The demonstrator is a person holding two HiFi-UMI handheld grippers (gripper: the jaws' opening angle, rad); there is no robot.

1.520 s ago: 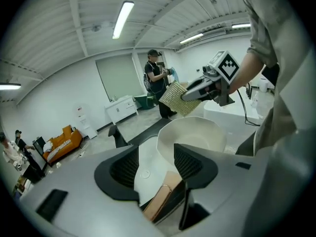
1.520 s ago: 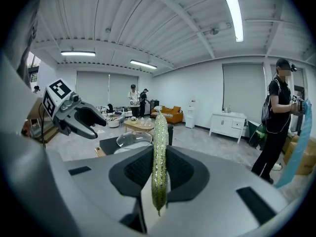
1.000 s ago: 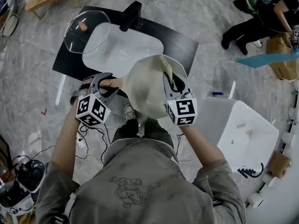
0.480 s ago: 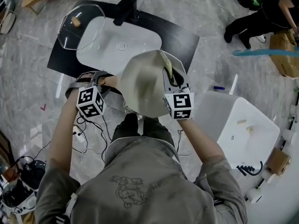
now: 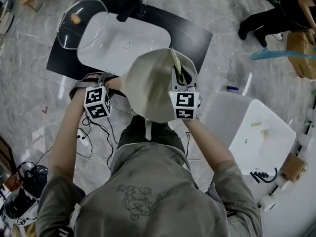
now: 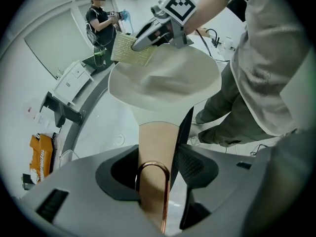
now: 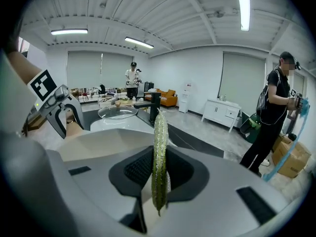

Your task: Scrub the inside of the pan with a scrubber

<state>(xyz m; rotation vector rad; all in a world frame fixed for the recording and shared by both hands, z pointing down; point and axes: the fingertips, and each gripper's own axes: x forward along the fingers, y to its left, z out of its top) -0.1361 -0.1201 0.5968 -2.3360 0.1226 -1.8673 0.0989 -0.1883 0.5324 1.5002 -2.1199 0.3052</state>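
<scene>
L gripper (image 5: 101, 85) tight on pan handle (image 6: 155, 137); R gripper (image 7: 158, 177) pinches scrubber (image 7: 159, 137). Since 1 s ago both drift toward sink (image 5: 106, 41). Scrubber sits at pan (image 5: 148, 88) rim, far from L jaws: scrub prob. ongoing.

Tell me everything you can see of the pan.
The pan is a deep, rounded bowl, matte cream-beige, with a flat tan handle that looks like wood and ends in a copper hanging loop. It is held in the air, tilted, just in front of the white sink. The left hand-held gripper is shut on the handle. At the far rim the yellow-green scrubber, clamped in the right hand-held gripper, appears to lie against it. No dirt shows.
</scene>
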